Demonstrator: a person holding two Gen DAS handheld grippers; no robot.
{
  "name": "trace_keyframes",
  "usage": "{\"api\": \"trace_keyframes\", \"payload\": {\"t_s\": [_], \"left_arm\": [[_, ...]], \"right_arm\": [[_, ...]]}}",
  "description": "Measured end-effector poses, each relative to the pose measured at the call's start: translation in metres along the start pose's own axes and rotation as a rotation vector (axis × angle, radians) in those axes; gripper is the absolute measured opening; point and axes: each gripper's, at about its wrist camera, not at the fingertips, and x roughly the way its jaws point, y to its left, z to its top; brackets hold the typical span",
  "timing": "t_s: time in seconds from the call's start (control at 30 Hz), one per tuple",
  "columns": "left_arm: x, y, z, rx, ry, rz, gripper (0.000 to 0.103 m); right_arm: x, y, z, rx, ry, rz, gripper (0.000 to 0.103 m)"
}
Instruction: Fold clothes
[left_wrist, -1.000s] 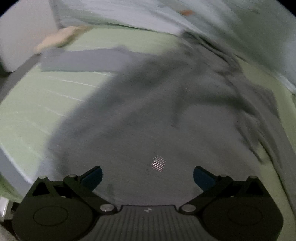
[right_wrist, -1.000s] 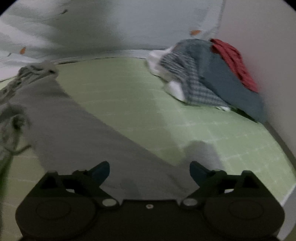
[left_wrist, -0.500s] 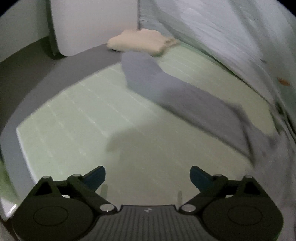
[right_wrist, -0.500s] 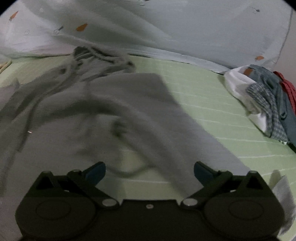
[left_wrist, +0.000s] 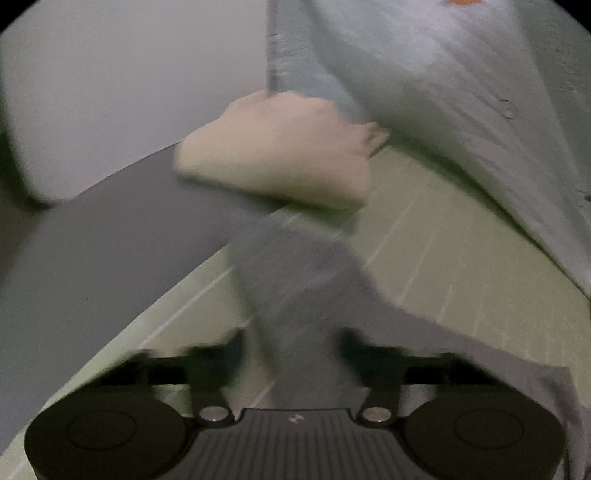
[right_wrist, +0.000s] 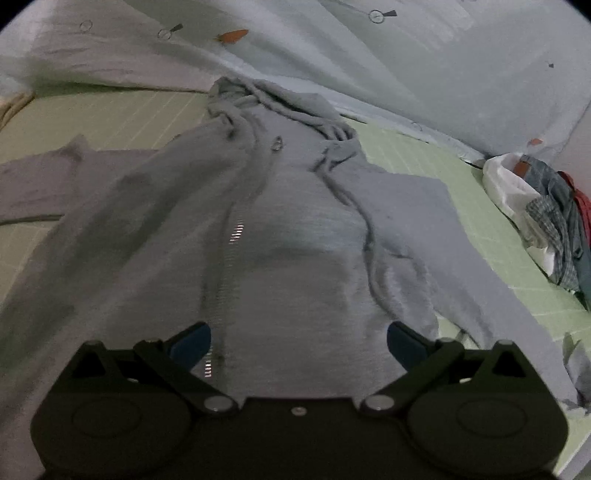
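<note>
One grey zip hoodie (right_wrist: 295, 236) lies front-up on the green gridded mat (right_wrist: 424, 155). Long axis runs straight away from the right gripper (right_wrist: 297, 343): hem nearest the tool, hood (right_wrist: 266, 96) bunched at the far end against the pale printed sheet (right_wrist: 406, 55). Zipper (right_wrist: 229, 258) follows the same line, a little left of centre. Two sleeves counted: one spread out leftward (right_wrist: 55, 181), one angled down to the right (right_wrist: 461, 258). Right gripper's fingers are spread wide over the hem, nothing between them. In the left wrist view, heavily blurred, the left gripper (left_wrist: 291, 343) sits over a grey sleeve (left_wrist: 295, 273) that runs between its fingers; whether they pinch it I cannot tell. One folded beige garment (left_wrist: 280, 151) at the mat's far edge. One heap of mixed clothes (right_wrist: 543, 214), far right corner.
</note>
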Motion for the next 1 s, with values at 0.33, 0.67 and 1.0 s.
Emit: {"api": "trace_keyframes", "payload": {"t_s": [0.33, 0.67, 1.0], "left_arm": [[-0.032, -0.143, -0.074, 0.973, -0.228, 0.032, 0.023], [-0.064, -0.095, -0.049, 0.530, -0.080, -0.424, 0.065], [-0.039, -0.098, -0.028, 0.559, -0.087, -0.408, 0.066]], "right_arm": [[0.003, 0.014, 0.010, -0.009, 0.050, -0.059, 0.103], [0.007, 0.022, 0.014, -0.039, 0.071, -0.037, 0.103], [0.016, 0.021, 0.013, -0.020, 0.095, -0.044, 0.103]]}}
